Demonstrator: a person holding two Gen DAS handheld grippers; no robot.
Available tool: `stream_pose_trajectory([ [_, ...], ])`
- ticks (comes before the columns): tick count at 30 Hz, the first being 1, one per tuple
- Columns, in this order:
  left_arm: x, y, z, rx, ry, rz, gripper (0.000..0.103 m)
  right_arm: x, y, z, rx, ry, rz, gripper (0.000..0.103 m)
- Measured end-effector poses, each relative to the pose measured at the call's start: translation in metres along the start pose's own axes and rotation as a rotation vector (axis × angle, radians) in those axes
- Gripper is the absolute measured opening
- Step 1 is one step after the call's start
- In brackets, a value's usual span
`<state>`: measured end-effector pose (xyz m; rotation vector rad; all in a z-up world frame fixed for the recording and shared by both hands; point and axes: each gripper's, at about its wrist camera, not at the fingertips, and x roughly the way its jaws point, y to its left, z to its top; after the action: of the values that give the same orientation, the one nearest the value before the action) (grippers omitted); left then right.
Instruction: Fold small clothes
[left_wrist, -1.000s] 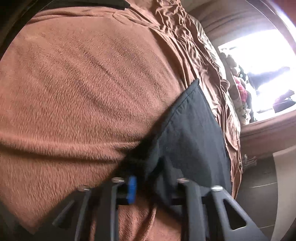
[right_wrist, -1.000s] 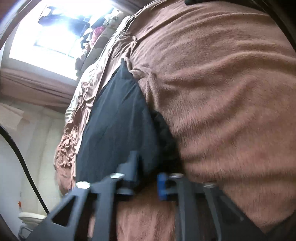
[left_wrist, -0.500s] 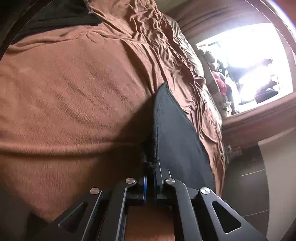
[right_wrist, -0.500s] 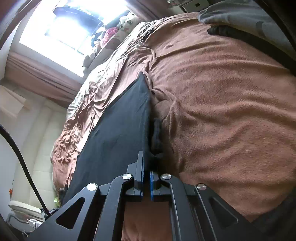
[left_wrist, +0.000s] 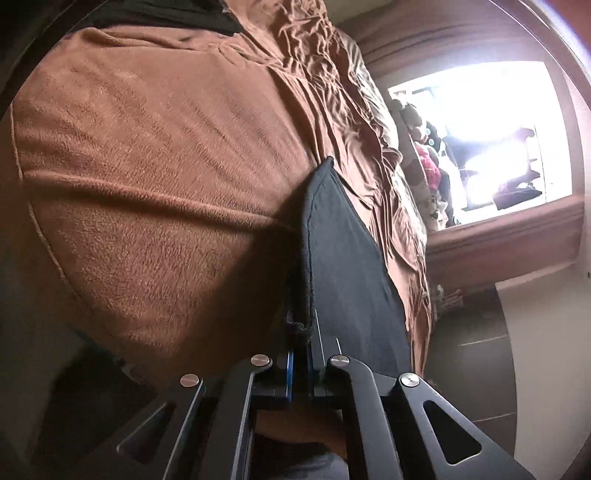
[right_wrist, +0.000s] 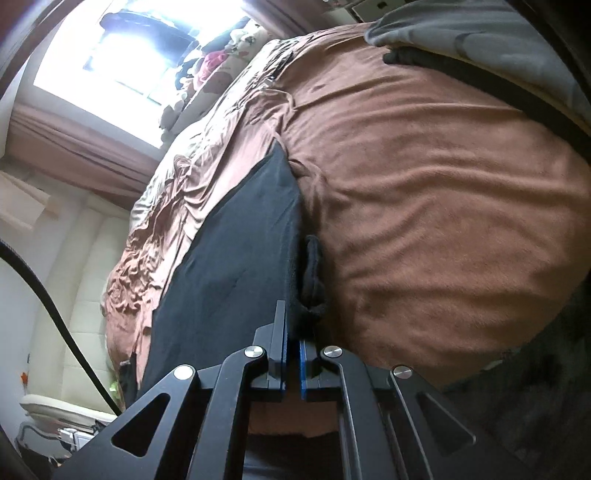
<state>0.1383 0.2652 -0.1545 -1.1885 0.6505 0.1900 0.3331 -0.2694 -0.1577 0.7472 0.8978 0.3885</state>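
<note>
A dark, nearly black garment hangs stretched over the brown blanket of a bed. My left gripper is shut on its near left edge, the cloth bunched between the blue pads. In the right wrist view the same garment spreads away to the left, and my right gripper is shut on its near right edge, with a dark folded strip hanging just beyond the fingertips. The garment's far point still rests on the blanket.
A bright window with soft toys on its sill lies beyond the bed. Grey and black clothing sits at the blanket's far right. A black cable and a padded cream headboard are at the left.
Both grippers closed on the garment's near edge, then rose and pulled back. The garment lifted off the blanket and now hangs taut between them.
</note>
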Motion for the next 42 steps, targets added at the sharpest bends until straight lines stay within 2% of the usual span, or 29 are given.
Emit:
stream_pose_trajectory([
  [5, 0.016, 0.011, -0.012, 0.012, 0.023, 0.007, 0.007, 0.009, 0.001, -0.01, -0.012, 0.05, -0.057, 0.005],
  [6, 0.019, 0.012, -0.014, 0.011, 0.024, 0.009, 0.009, 0.006, 0.004, -0.011, -0.023, 0.052, -0.057, 0.005],
  [7, 0.021, 0.013, -0.015, 0.009, 0.026, 0.009, 0.018, 0.003, 0.007, -0.013, -0.037, 0.051, -0.063, 0.005],
  [8, 0.024, 0.015, -0.016, 0.006, 0.028, 0.007, 0.029, -0.003, 0.013, -0.013, -0.053, 0.05, -0.07, 0.009],
  [10, 0.024, 0.017, -0.019, 0.006, 0.018, -0.003, 0.04, -0.017, 0.022, -0.013, -0.074, 0.026, -0.068, 0.02],
  [12, 0.026, 0.016, -0.021, 0.006, 0.016, -0.008, 0.044, -0.032, 0.032, -0.015, -0.103, -0.012, -0.08, 0.041],
  [13, 0.029, 0.016, -0.022, 0.005, 0.02, -0.01, 0.044, -0.039, 0.038, -0.017, -0.12, -0.03, -0.084, 0.045],
  [14, 0.033, 0.015, -0.023, 0.004, 0.03, -0.013, 0.044, -0.045, 0.044, -0.02, -0.14, -0.046, -0.087, 0.05],
  [19, 0.039, 0.011, -0.021, 0.023, 0.015, 0.0, 0.042, -0.057, 0.086, -0.034, -0.269, -0.073, -0.087, 0.051],
  [23, 0.043, 0.014, -0.018, 0.018, 0.015, 0.017, 0.015, -0.047, 0.122, -0.051, -0.368, -0.048, -0.05, 0.051],
  [26, 0.043, 0.018, -0.014, 0.0, 0.014, -0.007, 0.008, -0.028, 0.138, -0.062, -0.408, -0.012, -0.048, 0.051],
  [36, 0.03, 0.009, -0.011, -0.022, -0.044, -0.096, 0.004, 0.048, 0.189, -0.081, -0.539, 0.121, -0.075, 0.051],
  [42, 0.023, 0.008, -0.011, -0.034, -0.058, -0.114, 0.004, 0.105, 0.214, -0.087, -0.627, 0.198, -0.105, 0.051],
])
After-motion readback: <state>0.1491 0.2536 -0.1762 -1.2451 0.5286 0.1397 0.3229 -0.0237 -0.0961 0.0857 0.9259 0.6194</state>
